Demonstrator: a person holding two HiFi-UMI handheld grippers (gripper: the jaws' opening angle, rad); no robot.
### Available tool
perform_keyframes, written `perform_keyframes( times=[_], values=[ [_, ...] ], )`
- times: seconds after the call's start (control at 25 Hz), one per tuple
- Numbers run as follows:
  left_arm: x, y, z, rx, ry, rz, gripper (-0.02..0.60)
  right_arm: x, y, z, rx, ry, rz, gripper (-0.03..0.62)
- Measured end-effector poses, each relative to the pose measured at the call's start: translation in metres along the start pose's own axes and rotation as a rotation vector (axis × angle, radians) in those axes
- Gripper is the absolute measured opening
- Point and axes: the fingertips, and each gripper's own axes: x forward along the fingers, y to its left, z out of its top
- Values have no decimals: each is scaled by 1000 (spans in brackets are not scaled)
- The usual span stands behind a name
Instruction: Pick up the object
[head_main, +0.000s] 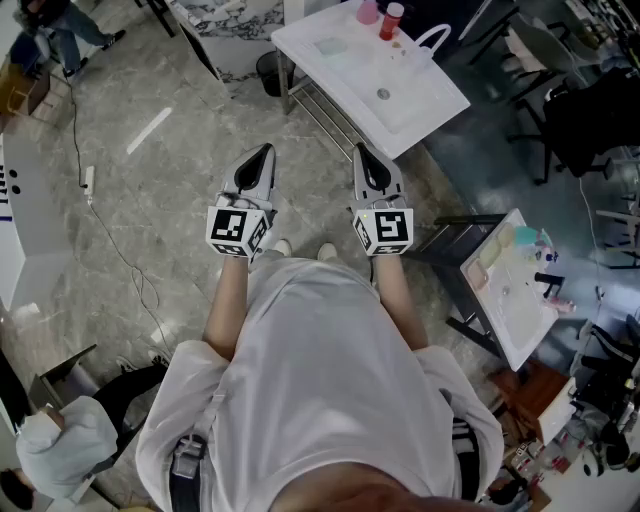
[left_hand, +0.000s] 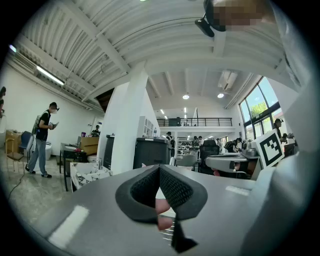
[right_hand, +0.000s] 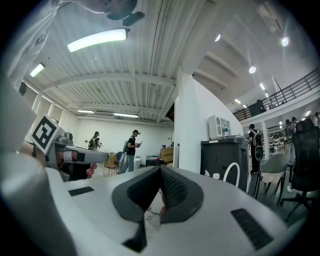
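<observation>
I hold both grippers level, side by side, above the marble floor and short of a white table (head_main: 405, 112). My left gripper (head_main: 265, 152) has its jaws closed tip to tip with nothing between them, as the left gripper view (left_hand: 159, 168) also shows. The right gripper (head_main: 359, 150) is likewise shut and empty, its pads meeting (right_hand: 160, 169). At the table's far end stand a pink cup (head_main: 367, 12) and a red-capped bottle (head_main: 392, 20), well beyond both grippers. A white hoop-shaped handle (head_main: 432, 38) sits at the table's right edge.
A dark bin (head_main: 270, 72) stands left of the table and a wire shelf (head_main: 325, 115) beneath it. A second white table (head_main: 505, 310) with small items is at the right. A cable (head_main: 120, 250) runs across the floor. People stand far off (left_hand: 42, 140) (right_hand: 131, 150).
</observation>
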Motion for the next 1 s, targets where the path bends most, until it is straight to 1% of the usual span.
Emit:
perform_keyframes(
  times=[0.4, 0.72, 0.76, 0.84, 0.88, 1.0],
  values=[
    [-4, -6, -6, -2, 9, -6, -2, -8, 4, 1, -6, -13, -14, 2],
    [-9, -12, -8, -7, 14, 4, -2, -19, -1, 1, 21, -14, -29, 5],
    [-9, -12, -9, -8, 15, 7, -2, -20, -2, 0, 29, -10, -28, 19],
    [-9, -13, -9, -7, 16, 12, -2, -20, -5, -3, 44, -2, -24, 73],
    [-9, -13, -9, -6, 16, 16, -2, -21, -6, -4, 48, 3, -22, 117],
    [-8, -16, -10, -5, 19, 29, -2, -23, -11, -7, 54, 13, -13, 208]
  ],
)
